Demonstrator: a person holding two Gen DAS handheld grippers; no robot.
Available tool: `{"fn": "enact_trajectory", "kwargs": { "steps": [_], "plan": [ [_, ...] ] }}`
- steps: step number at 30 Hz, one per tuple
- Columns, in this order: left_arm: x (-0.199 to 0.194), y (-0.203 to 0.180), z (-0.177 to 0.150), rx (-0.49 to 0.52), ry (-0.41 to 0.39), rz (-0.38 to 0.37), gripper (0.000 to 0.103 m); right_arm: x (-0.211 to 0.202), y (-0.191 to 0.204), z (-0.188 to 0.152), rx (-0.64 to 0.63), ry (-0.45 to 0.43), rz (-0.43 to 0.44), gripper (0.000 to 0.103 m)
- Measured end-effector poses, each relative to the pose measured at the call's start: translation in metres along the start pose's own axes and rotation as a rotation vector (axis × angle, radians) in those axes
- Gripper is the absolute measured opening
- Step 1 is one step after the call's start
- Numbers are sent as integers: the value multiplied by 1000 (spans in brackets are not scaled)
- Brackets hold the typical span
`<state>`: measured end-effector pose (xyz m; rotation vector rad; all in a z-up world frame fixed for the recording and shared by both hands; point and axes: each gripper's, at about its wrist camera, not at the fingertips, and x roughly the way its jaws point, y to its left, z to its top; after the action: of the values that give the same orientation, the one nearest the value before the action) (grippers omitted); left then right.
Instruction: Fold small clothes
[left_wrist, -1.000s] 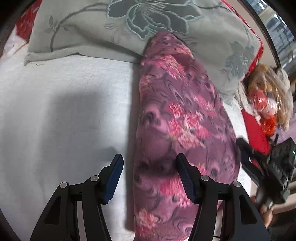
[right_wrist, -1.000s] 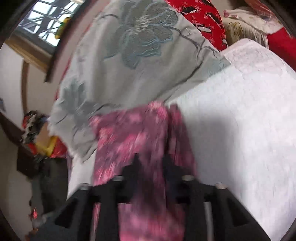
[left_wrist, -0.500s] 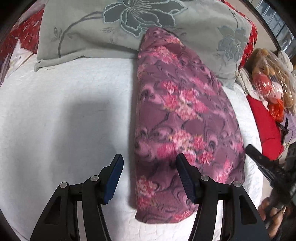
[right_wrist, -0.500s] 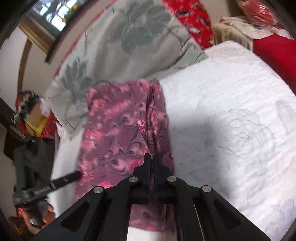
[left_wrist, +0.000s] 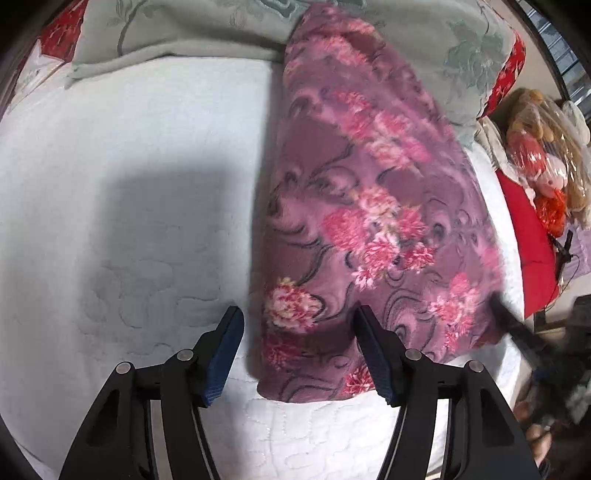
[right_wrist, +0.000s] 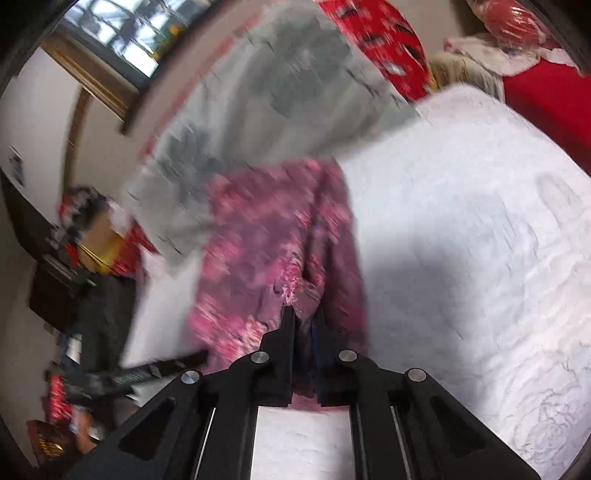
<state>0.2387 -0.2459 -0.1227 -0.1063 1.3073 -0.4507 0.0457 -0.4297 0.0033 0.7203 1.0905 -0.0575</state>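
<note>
The purple floral garment (left_wrist: 369, 206) lies on the white bed (left_wrist: 129, 184), already narrowed to a long strip. The right tongs (right_wrist: 304, 325) pinch its near edge; the left tongs (left_wrist: 299, 354) are opening, empty. Crosswise folds probably remain, though blur hides detail.

A white quilted bedcover (left_wrist: 129, 184) with stitched floral outlines lay spread directly below and ahead of the tool. Beyond it, at the far end, rested a grey pillow (left_wrist: 192, 33) bearing an embroidered flower pattern, with red patterned fabric (left_wrist: 61, 33) showing behind its far left corner. To the right of the tool, off the bedcover's edge, lay a red cushion (left_wrist: 528, 236), and past that a bagged stuffed toy (left_wrist: 535, 147) in clear plastic. In the right wrist view, blurred, a window (right_wrist: 122, 33) stood at upper left.
</note>
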Motion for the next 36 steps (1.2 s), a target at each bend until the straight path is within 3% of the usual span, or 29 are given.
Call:
{"fn": "enact_trajectory", "kwargs": {
  "steps": [1,2,4,6,8,9,10,17,18,19,20,22,23,25,27,31,33,36],
  "plan": [
    [-4,0,0,13,2,-12,61,10,-6,-6,9,52,-12,7],
    [-8,2,2,22,9,-36,59,9,-6,-6,8,44,-8,7],
    [-20,5,9,31,-15,-106,59,0,-1,7,1,39,-18,18],
    [-34,6,26,42,-80,-119,59,-16,8,32,-12,-51,-12,19],
    [-37,4,48,45,-123,-103,61,-20,16,57,-15,-107,1,35],
    [-35,3,61,40,-138,-87,61,-14,20,71,-16,-118,1,48],
    [-31,3,73,34,-147,-68,61,-3,26,87,-21,-121,1,50],
    [21,-5,139,-15,-118,39,62,90,37,142,34,-48,-109,50],
    [25,-5,142,-15,-113,37,62,97,37,147,47,-29,-90,45],
    [28,-5,144,-13,-114,32,62,104,36,151,61,-12,-7,16],
    [31,-6,145,-4,-120,32,62,104,38,152,46,-27,27,5],
    [35,-6,145,12,-133,24,62,87,47,150,-32,-123,33,5],
    [38,-7,145,18,-138,20,67,82,45,149,-38,-158,17,5],
    [47,-8,145,26,-131,34,74,89,29,147,21,-141,-33,5],
    [49,-9,143,27,-129,43,73,111,14,141,51,-38,-99,6],
    [30,-10,136,28,-169,43,66,77,34,134,-1,-148,-162,16],
    [18,-9,122,18,-209,20,66,54,45,126,-31,-207,-77,16],
    [23,-10,97,31,-226,86,66,45,58,105,-116,-208,-37,17]
  ]
}}
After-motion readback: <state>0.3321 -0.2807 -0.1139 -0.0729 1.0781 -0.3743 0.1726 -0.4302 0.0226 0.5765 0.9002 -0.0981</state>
